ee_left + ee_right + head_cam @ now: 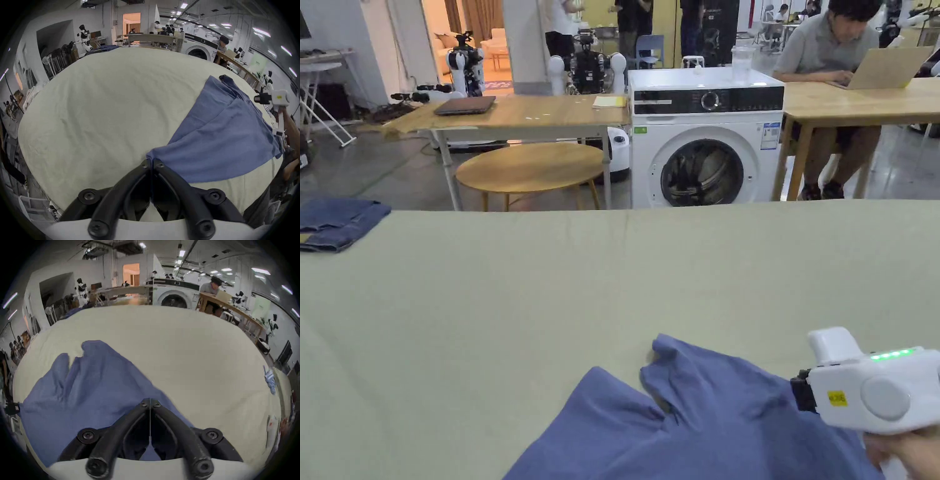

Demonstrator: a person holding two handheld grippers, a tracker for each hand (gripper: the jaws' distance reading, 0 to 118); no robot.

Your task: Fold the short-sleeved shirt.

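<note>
- No brand or writing can be made out; the right gripper (800, 392) carries a small yellow sticker, too small to read.
- The blue short-sleeved shirt (700, 425) lies rumpled on the pale green tabletop (550, 294), at its near edge.
- Left gripper (150, 163): its fingers (144, 165) are pressed together on a corner of the shirt, fabric pinched between them.
- Right gripper, in its own view (150, 402): fingers (156, 405) closed to a thin slit over the shirt's edge; whether they pinch cloth I cannot tell.
- Folded jeans (334, 222) rest at the far left corner.
</note>
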